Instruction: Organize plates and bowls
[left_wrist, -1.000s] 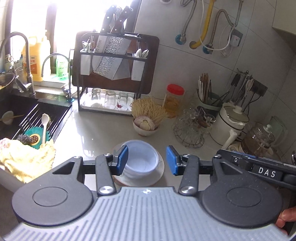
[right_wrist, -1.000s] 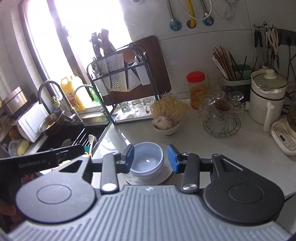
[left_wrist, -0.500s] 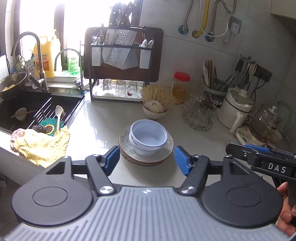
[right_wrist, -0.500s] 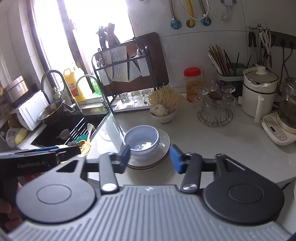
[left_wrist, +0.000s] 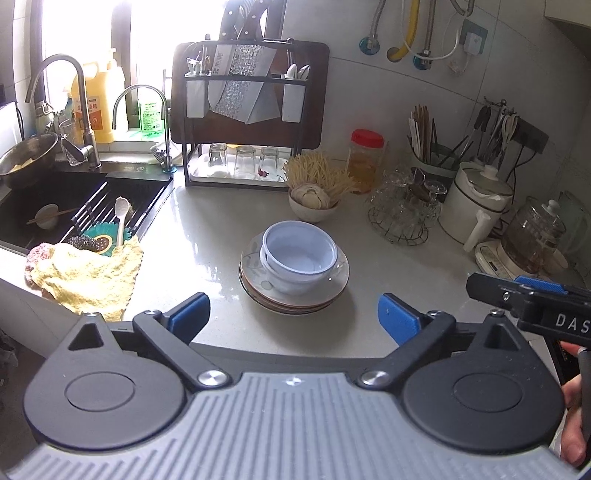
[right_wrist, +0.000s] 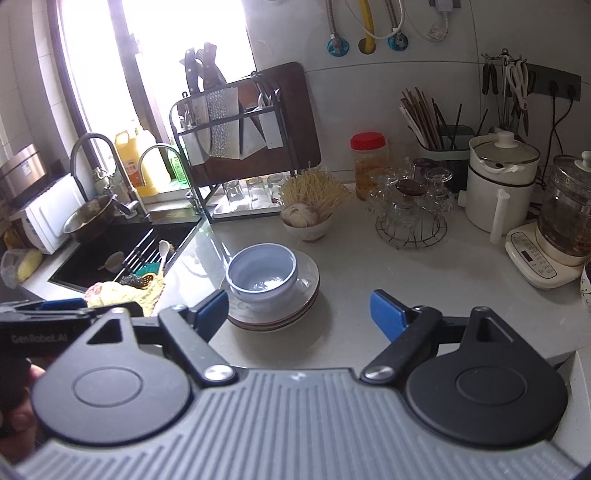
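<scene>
A pale blue bowl (left_wrist: 298, 254), empty, sits nested in the top of a stack of plates (left_wrist: 295, 291) on the counter (left_wrist: 207, 258), toward its front edge and to the right of the sink (left_wrist: 74, 206). Behind it, a small bowl (left_wrist: 312, 211) holds garlic. The left gripper (left_wrist: 291, 315) and the right gripper (right_wrist: 297, 312) hang short of the stack, jaws opening wide, with nothing between them and touching nothing.

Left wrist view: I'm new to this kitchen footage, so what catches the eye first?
A pale blue bowl sits on a stack of plates mid-counter, just beyond the empty left gripper, whose jaws are opening. Behind stands a knife rack; at left, a yellow cloth drapes the sink's edge.
</scene>
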